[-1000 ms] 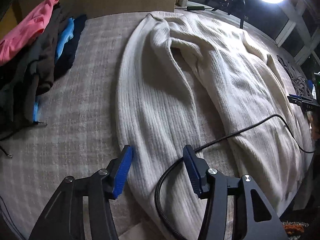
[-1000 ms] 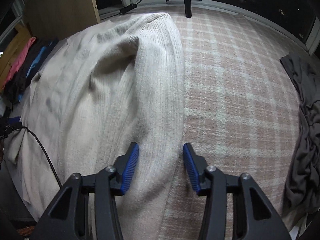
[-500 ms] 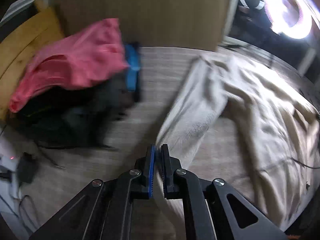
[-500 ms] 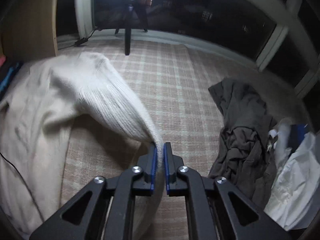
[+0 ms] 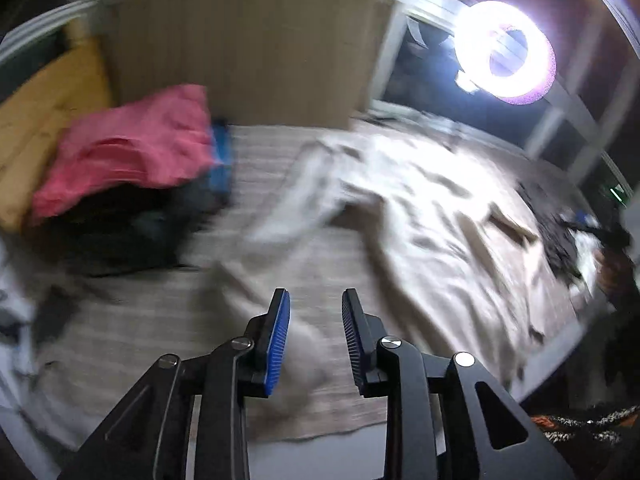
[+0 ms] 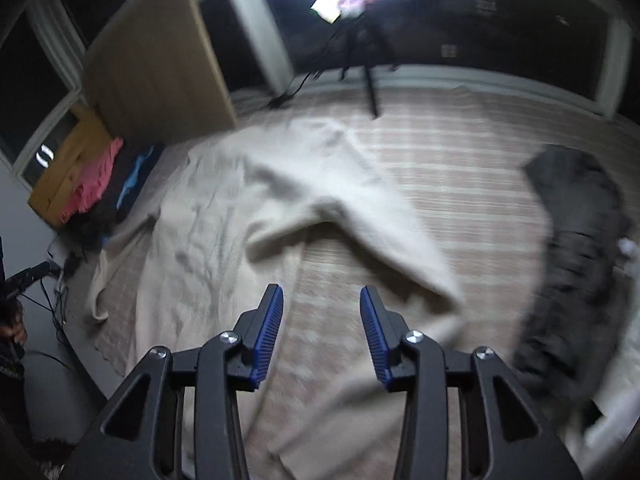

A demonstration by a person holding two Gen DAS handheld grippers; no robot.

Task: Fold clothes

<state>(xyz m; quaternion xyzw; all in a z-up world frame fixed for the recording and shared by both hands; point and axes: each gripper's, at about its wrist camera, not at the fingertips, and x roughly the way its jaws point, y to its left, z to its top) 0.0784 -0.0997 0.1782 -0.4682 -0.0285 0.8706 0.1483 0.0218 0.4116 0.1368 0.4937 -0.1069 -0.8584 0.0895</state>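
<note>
Plaid rug under rumpled cream ribbed sweater, both grippers' fingers just spreading, nothing between

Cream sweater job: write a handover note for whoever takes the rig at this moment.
Left gripper: open, nothing between the pads, jaws just opened.
Right gripper: open, empty, jaws just opened.
Sweater: lying on the plaid rug, one sleeve bent across towards the body; folds look loose.
Pink top: on the pile at the far left. Grey garment: unfolded at the right.
Done: both sleeve ends released.
Left: finish folding the sweater, then the grey garment.
</note>
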